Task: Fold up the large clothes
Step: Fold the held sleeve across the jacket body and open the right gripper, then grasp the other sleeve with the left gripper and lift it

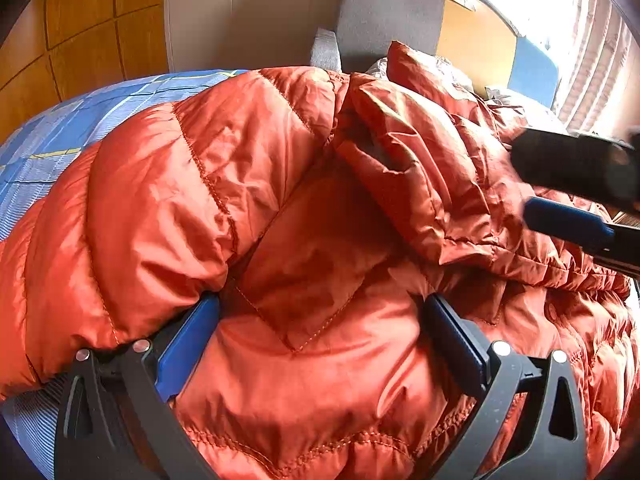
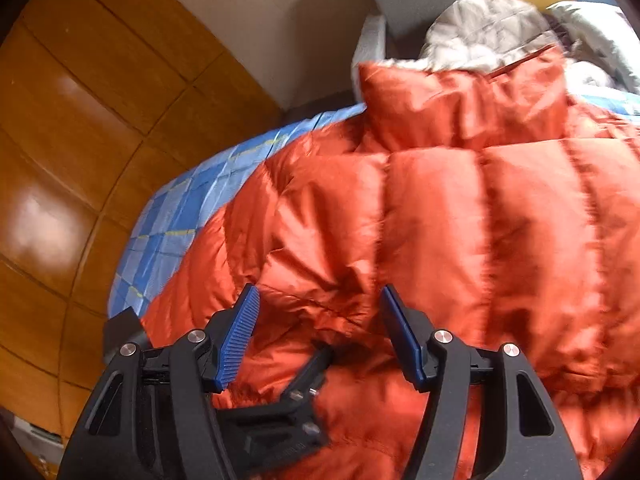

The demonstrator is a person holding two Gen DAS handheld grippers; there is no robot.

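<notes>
While the left wrist view looks down over the orange jacket (image 1: pixel 304 208), the left gripper (image 1: pixel 320 340) stands with its jaws wide, and a thick bulge of the quilted fabric fills the space between the two blue pads (image 1: pixel 188 344). The pads touch the fabric at its sides, but I cannot tell if they press it. The jacket lies on a bed with a blue checked sheet (image 1: pixel 60 132), which shows at the left. One sleeve is folded over the body toward the right. At the right edge the right gripper (image 1: pixel 568 208) comes in above this sleeve, blurred, one blue pad visible. Only this view shows the bright window (image 1: pixel 540 0) and the grey chair (image 1: pixel 384 12) behind the bed.

In the right wrist view the right gripper (image 2: pixel 318 332) has its jaws apart at a middle width, and nothing is pinched between them; the jacket (image 2: pixel 460 220) lies just beyond the pads. This view alone shows the raised collar (image 2: pixel 460 96) with its pale grey lining (image 2: pixel 480 28), and a wide part of the wooden floor (image 2: pixel 80 140) at the left. A part of the left gripper (image 2: pixel 296 396) shows low between the fingers, sunk into the fabric. The sheet (image 2: pixel 180 220) shows beside the jacket.
</notes>
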